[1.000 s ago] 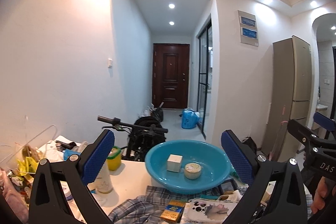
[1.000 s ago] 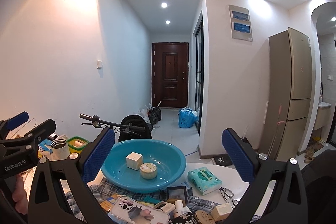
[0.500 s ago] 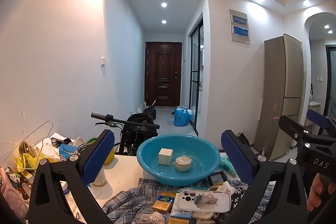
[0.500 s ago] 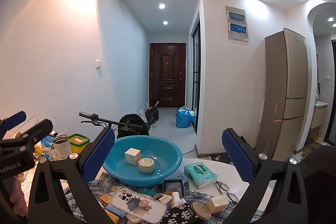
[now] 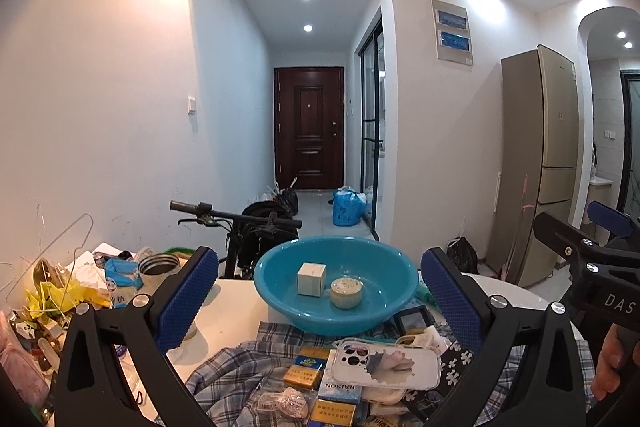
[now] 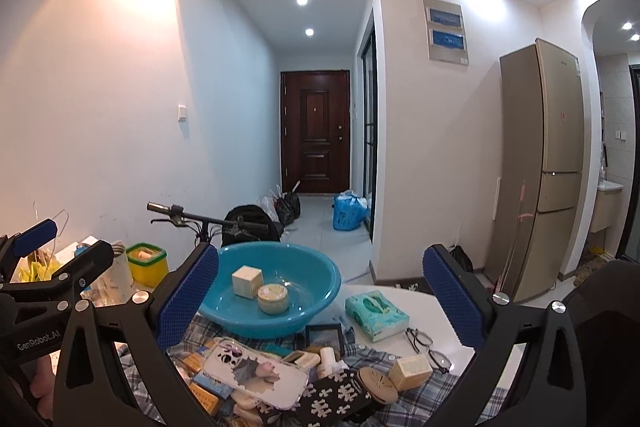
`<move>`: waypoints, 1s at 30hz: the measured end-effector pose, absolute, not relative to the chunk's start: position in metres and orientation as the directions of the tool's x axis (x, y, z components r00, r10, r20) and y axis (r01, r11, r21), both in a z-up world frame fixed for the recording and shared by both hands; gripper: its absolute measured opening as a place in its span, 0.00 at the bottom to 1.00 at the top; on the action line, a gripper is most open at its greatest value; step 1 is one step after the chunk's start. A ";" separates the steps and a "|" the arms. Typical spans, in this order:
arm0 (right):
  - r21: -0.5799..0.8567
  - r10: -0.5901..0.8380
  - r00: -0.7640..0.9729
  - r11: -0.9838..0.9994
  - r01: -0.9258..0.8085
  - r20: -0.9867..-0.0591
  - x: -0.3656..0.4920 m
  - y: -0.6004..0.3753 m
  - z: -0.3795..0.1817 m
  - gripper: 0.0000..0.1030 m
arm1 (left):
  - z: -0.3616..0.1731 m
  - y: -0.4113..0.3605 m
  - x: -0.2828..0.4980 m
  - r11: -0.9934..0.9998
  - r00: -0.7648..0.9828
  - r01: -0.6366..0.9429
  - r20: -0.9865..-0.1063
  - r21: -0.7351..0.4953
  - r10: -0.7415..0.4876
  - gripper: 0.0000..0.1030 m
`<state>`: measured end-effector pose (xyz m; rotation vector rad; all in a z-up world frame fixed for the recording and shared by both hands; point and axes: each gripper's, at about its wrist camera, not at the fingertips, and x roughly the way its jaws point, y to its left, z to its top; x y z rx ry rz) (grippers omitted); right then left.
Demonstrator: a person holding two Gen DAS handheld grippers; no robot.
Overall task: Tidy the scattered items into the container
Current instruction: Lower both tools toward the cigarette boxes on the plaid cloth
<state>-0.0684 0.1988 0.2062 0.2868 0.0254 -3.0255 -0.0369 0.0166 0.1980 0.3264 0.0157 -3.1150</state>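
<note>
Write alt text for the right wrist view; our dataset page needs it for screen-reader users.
An open right claw faces a blue basin holding a white box and a round tin. A phone case, tissue pack and glasses lie around it.

Basin (image 6: 276,311) sits behind the phone case (image 6: 256,371); box (image 6: 247,281) + round tin (image 6: 273,299) in it, tissue pack (image 6: 376,315) to my right.

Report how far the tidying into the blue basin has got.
Barely begun. Done: a white box and a round tin sit in the blue basin. In hand: nothing; the left gripper and right gripper are both empty, jaws wide. Left: phone case, tissue pack, glasses and small boxes on the checked cloth.
</note>
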 end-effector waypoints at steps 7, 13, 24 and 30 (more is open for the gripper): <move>-0.011 -0.099 -0.963 -0.994 0.105 -0.250 -0.077 0.201 0.184 0.99 | 0.173 0.022 -0.052 -1.000 -0.959 0.006 -0.282 -0.006 -0.004 1.00; -0.016 -0.099 -0.942 -0.994 0.109 -0.322 -0.087 0.203 0.161 0.99 | 0.149 0.020 -0.063 -0.999 -0.931 0.007 -0.365 -0.035 0.007 1.00; -0.049 -0.066 -0.885 -0.994 0.099 -0.462 -0.091 0.210 0.116 0.99 | 0.087 0.012 -0.068 -1.000 -0.842 0.014 -0.540 -0.025 0.002 1.00; -0.016 -0.090 -0.846 -0.993 0.115 -0.526 -0.089 0.210 0.092 0.99 | 0.060 0.013 -0.059 -1.000 -0.799 0.006 -0.601 -0.018 0.006 1.00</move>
